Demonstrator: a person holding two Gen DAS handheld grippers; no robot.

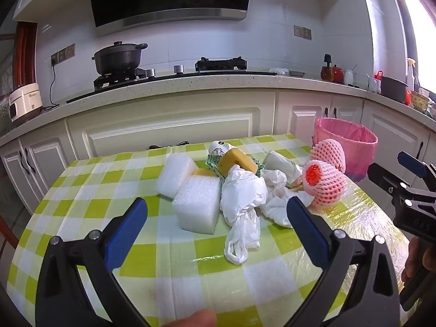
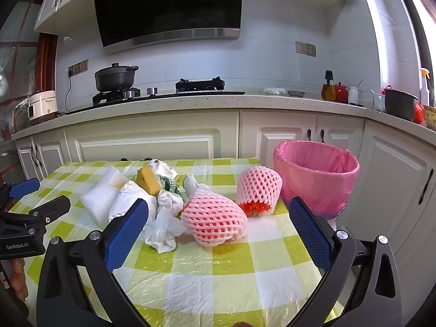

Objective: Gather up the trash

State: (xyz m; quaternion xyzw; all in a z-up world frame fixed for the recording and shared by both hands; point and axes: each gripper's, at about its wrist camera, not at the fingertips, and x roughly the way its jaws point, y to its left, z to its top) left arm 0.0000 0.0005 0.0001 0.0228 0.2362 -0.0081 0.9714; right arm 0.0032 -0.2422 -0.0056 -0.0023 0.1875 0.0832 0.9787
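A pile of trash lies on the green-checked table [image 1: 174, 267]: two white foam blocks [image 1: 197, 207], a white plastic bag [image 1: 242, 209], crumpled tissue [image 2: 163, 229], a yellow sponge [image 1: 237, 163] and two pink foam fruit nets [image 2: 215, 222] [image 2: 257, 188]. A bin with a pink liner [image 2: 316, 174] stands past the table's right edge. My left gripper [image 1: 218, 218] is open, empty, in front of the foam block and bag. My right gripper [image 2: 218, 218] is open, empty, in front of the nearer net. The right gripper also shows in the left wrist view [image 1: 403, 179].
A kitchen counter with a hob and black pot [image 1: 120, 57] runs behind the table, cream cabinets [image 1: 163, 128] below it. Jars and a grey pot [image 2: 400, 103] stand on the counter at right. The bin also shows in the left wrist view [image 1: 354, 141].
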